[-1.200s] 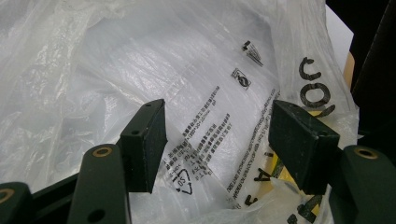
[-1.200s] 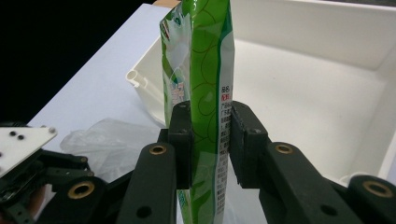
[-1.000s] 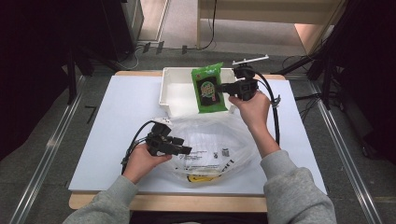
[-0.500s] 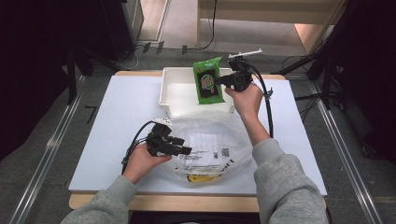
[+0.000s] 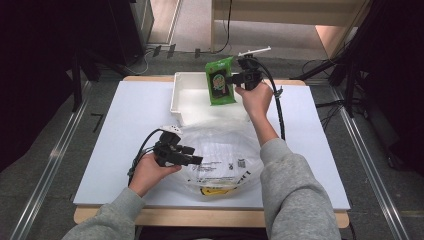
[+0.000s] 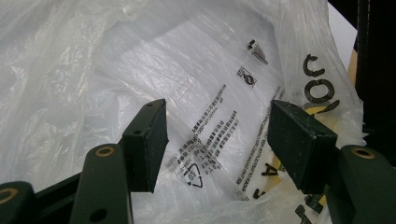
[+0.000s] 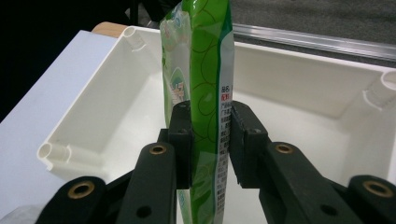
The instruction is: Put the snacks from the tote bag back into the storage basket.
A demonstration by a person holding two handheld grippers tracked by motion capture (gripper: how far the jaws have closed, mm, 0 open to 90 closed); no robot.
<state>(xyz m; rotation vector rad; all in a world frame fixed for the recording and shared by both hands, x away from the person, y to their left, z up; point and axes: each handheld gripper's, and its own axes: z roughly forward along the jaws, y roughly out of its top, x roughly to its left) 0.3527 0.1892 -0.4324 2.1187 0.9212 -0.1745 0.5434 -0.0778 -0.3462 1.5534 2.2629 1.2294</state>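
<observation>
A green snack packet (image 5: 220, 80) hangs above the white tray (image 5: 192, 107) at the back of the table, with my right gripper (image 5: 233, 79) shut on its edge. In the right gripper view the packet (image 7: 205, 88) stands upright, pinched between the two black jaws over the tray's bottom (image 7: 140, 116). My left gripper (image 5: 196, 155) is open at the left rim of a clear plastic bag (image 5: 225, 150) lying near the front of the table. The left gripper view shows the bag's crinkled printed film (image 6: 210, 116) between and beyond the spread jaws, not pinched.
A white mat (image 5: 125, 125) covers the wooden table (image 5: 170, 217). Black cables (image 5: 277, 107) trail from both grippers. Metal rails (image 5: 372, 170) and dark stands flank the table on the floor.
My right gripper has lifted the green packet higher and slightly farther back over the tray. The left gripper has stayed at the bag.
</observation>
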